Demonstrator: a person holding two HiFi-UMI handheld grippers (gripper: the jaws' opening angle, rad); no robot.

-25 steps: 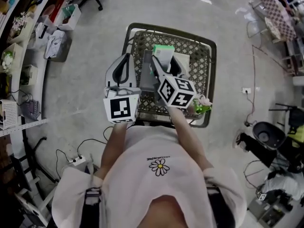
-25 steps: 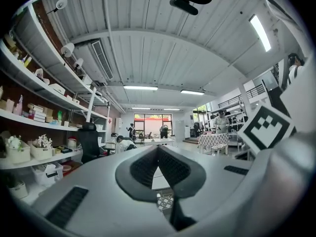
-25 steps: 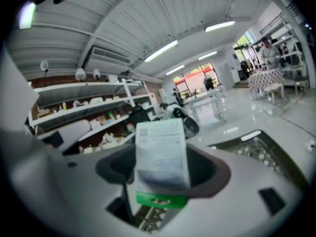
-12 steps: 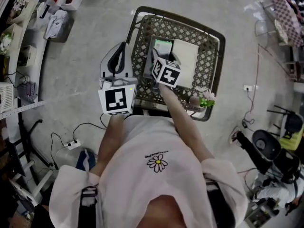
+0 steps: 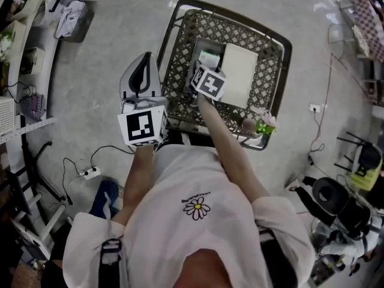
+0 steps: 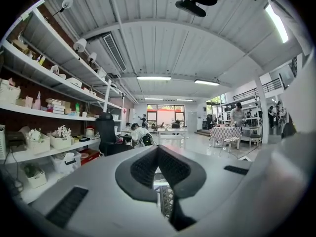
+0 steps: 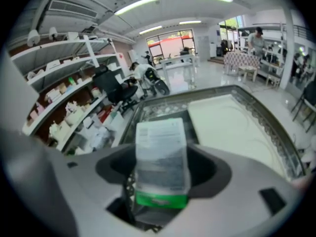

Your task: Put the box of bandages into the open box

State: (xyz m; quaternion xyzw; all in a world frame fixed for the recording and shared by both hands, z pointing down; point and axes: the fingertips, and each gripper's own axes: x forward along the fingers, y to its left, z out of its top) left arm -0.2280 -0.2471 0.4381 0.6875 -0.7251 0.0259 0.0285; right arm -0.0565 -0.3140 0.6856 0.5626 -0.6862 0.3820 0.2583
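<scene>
Box of bandages (image 7: 160,162), white with a green band: clamped between the fingers (image 7: 207,169) of the right gripper (image 5: 203,72), over the open box (image 5: 239,77), just left of its white flap. Left gripper (image 6: 158,168): left of the open box, outside the wire basket (image 5: 180,59), fingers (image 6: 140,171) closed together on nothing.

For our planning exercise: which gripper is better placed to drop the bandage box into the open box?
Right. The right gripper is shut on the box of bandages over the open box. The left gripper is shut, empty, outside the wire basket.
</scene>
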